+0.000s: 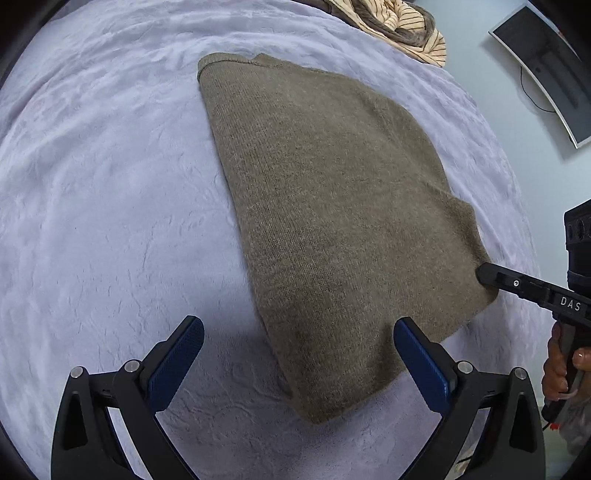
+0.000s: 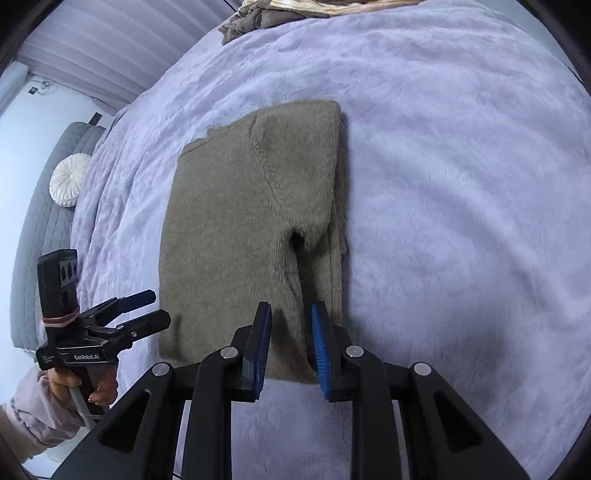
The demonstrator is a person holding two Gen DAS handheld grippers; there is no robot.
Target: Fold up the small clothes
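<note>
An olive-brown knit sweater point(image 1: 332, 206) lies folded flat on a lavender fleece blanket point(image 1: 110, 184). In the right wrist view the sweater point(image 2: 229, 229) shows a sleeve seam and a raised fold running toward me. My right gripper point(image 2: 291, 314) stands at its near edge, the blue pads close together with that fold pinched between them. From the left wrist view the right gripper point(image 1: 487, 277) touches the sweater's right edge near a corner. My left gripper point(image 1: 297, 328) is open wide above the sweater's near corner, holding nothing. In the right wrist view the left gripper point(image 2: 155, 308) sits just off the sweater's left edge.
A heap of striped and grey clothes point(image 1: 402, 26) lies at the far end of the bed, also visible as the pile point(image 2: 277, 14). A white round cushion point(image 2: 70, 181) leans on a grey quilted headboard point(image 2: 40, 221). A dark screen point(image 1: 546, 70) hangs on the wall.
</note>
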